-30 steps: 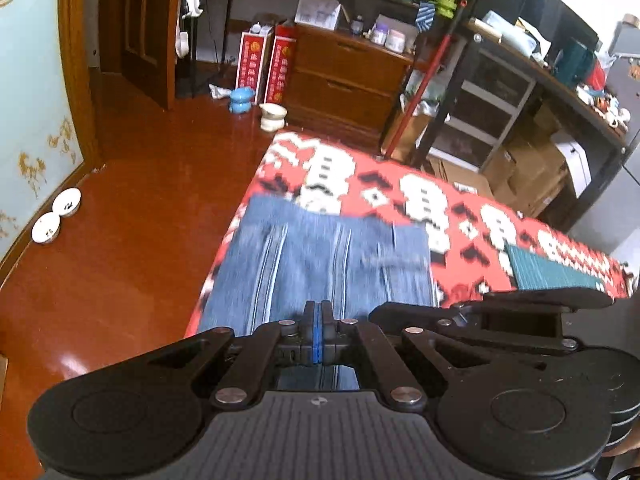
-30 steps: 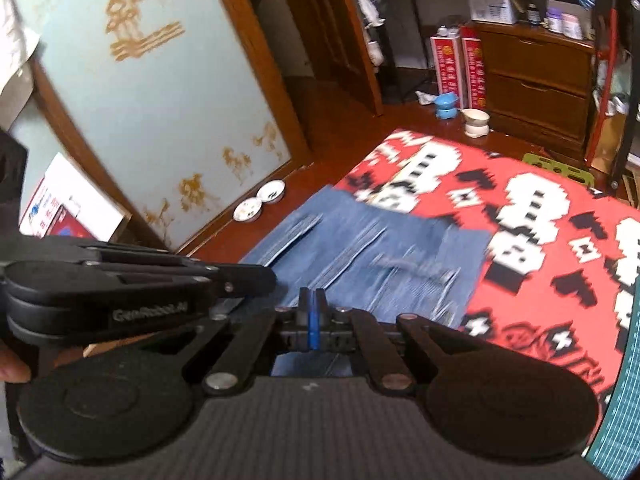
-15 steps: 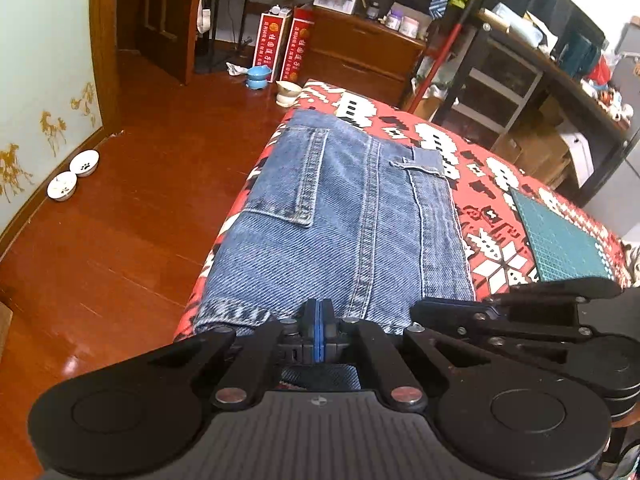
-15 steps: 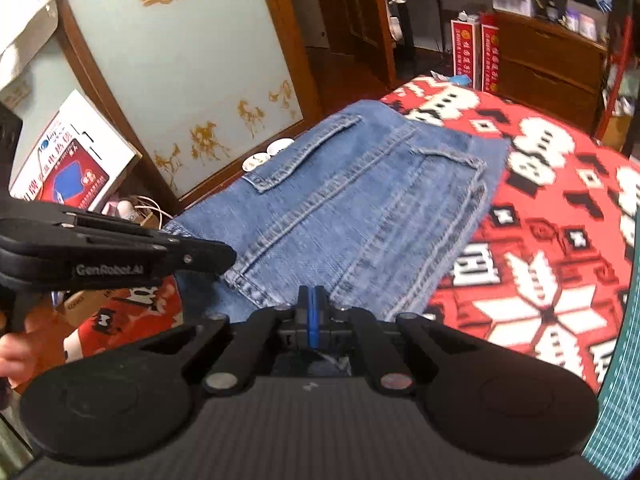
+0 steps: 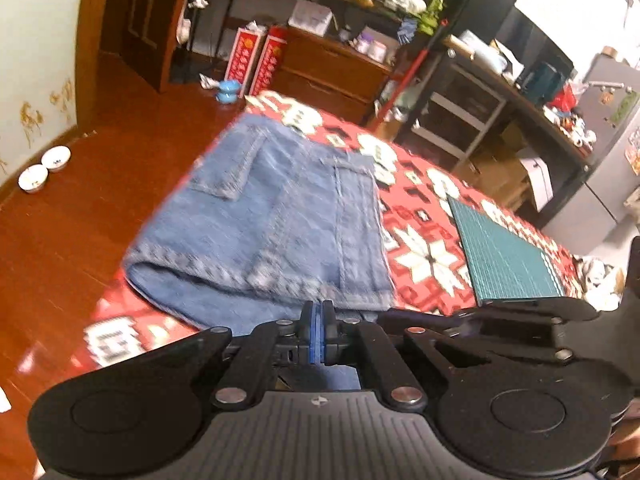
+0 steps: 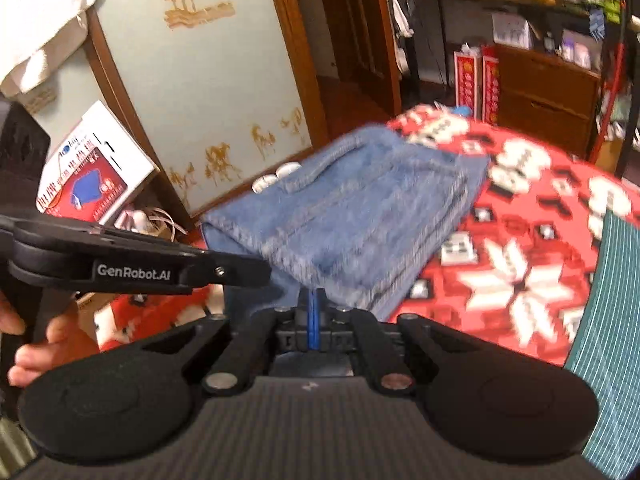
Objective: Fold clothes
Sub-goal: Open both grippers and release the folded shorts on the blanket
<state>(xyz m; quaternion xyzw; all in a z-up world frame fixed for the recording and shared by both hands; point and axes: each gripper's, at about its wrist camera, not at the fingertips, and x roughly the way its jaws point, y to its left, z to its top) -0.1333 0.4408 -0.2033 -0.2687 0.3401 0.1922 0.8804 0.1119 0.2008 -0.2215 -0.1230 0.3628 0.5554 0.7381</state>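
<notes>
Left wrist view: a worktop under a red patterned cloth (image 5: 424, 256) is shown, on which folded denim jeans (image 5: 276, 220) lie beside a green mat (image 5: 504, 256). The near denim edge is pinched between the closed fingers of the left gripper (image 5: 317, 334) and of the right gripper (image 6: 313, 322).

A lived-in room of a home, cluttered with household things; a polished red wooden floor (image 5: 80, 216) with two small white bowls (image 5: 42, 168) by the wall; a wooden drawer cabinet (image 5: 328, 76) and dark door (image 5: 148, 20); shelves (image 5: 472, 120) crammed with boxes and bottles; a red patterned blanket (image 5: 424, 240) as the work surface.
</notes>
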